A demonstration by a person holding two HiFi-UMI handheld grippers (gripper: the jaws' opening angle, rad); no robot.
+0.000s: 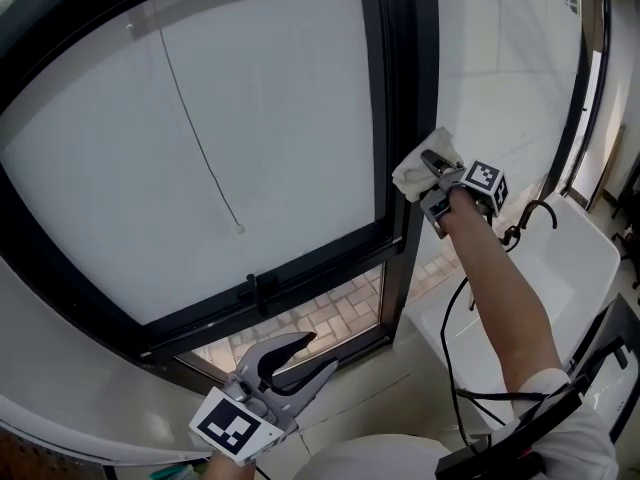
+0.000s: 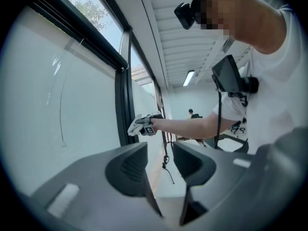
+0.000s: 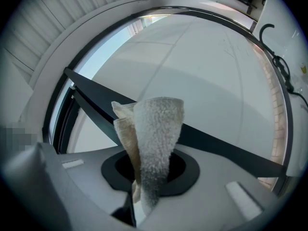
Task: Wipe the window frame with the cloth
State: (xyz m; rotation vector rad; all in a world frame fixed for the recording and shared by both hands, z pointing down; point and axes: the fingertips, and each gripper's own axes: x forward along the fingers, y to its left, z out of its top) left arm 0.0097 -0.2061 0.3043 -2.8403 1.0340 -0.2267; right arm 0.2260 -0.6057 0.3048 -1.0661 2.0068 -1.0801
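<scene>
The black window frame [image 1: 405, 118] runs upright between a frosted pane and a white wall. My right gripper [image 1: 435, 168] is shut on a white terry cloth [image 1: 418, 171], which is pressed against that upright bar at mid height. In the right gripper view the cloth [image 3: 154, 138] stands folded between the jaws, with the dark frame bar [image 3: 211, 146] right behind it. My left gripper [image 1: 315, 353] hangs low near the bottom rail, open and holding nothing. The left gripper view looks past its parted jaws at the cloth [image 2: 136, 124] on the frame [image 2: 124, 105].
A thin blind cord [image 1: 200, 138] hangs across the frosted pane. A black handle [image 1: 255, 293] sits on the lower rail, with brick paving [image 1: 320, 318] showing below it. A white counter [image 1: 570, 268] and a black cable [image 1: 525, 218] lie at the right.
</scene>
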